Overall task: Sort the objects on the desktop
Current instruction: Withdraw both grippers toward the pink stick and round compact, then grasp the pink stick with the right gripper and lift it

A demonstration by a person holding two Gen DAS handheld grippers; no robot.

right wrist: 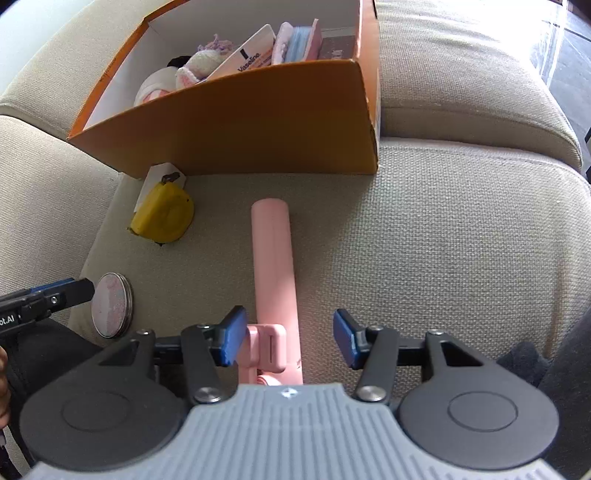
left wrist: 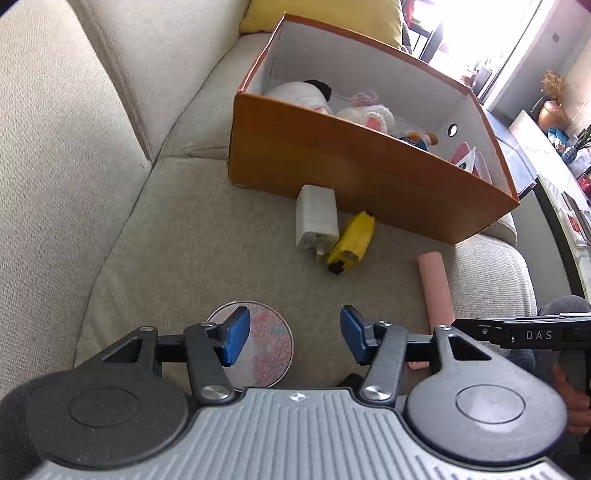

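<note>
My left gripper (left wrist: 294, 338) stands open above the sofa seat, its left pad over a round tin (left wrist: 266, 347) with a pink and blue speckled lid; nothing is between the pads. My right gripper (right wrist: 290, 341) is open too, with the near end of a long pink stick (right wrist: 275, 266) lying between its pads, nearer the left one and not pressed. A yellow tape measure (left wrist: 352, 236) and a white charger (left wrist: 317, 218) lie by the orange box (left wrist: 332, 166). In the right wrist view the tin (right wrist: 110, 304) sits beside the left gripper's tip (right wrist: 70, 291).
The orange box (right wrist: 236, 136) holds plush toys (left wrist: 365, 114), a Vaseline tube (right wrist: 247, 55) and pink and blue packs. Beige sofa cushions (right wrist: 461, 240) surround everything, with a backrest on the left and an armrest beyond. A yellow pillow (left wrist: 325, 14) lies behind the box.
</note>
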